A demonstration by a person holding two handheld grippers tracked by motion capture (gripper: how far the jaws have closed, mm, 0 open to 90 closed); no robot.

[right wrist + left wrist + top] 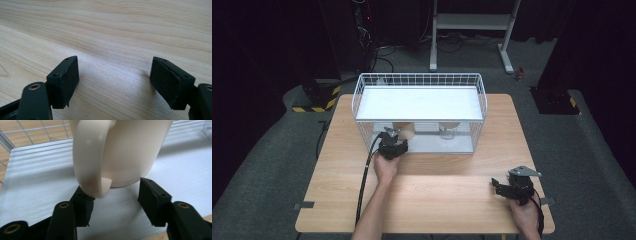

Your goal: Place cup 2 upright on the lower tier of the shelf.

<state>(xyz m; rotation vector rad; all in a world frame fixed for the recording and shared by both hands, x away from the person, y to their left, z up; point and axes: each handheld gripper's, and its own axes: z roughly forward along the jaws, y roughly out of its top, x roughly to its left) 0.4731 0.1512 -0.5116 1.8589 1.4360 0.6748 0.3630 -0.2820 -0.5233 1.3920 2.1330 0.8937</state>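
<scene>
A cream mug (130, 150) stands on the white lower board (37, 182) of a white wire rack (419, 80), with its handle (87, 157) turned toward the camera. My left gripper (115, 195) reaches into the rack's open front and is shut on the mug: one pad (83, 206) presses the foot of the handle and the other pad (152, 197) sits at the mug's lower edge. From above, the mug (405, 130) shows just past the left gripper (394, 136). My right gripper (115, 82) rests open over bare wood at the table's front right (498, 186), with nothing between its jaws.
A clear glass (447, 131) stands on the rack's lower board to the right of the mug. A white upper shelf (419, 102) covers the rack's top, leaving low headroom. The wooden table (437, 200) ends close in front of the right hand.
</scene>
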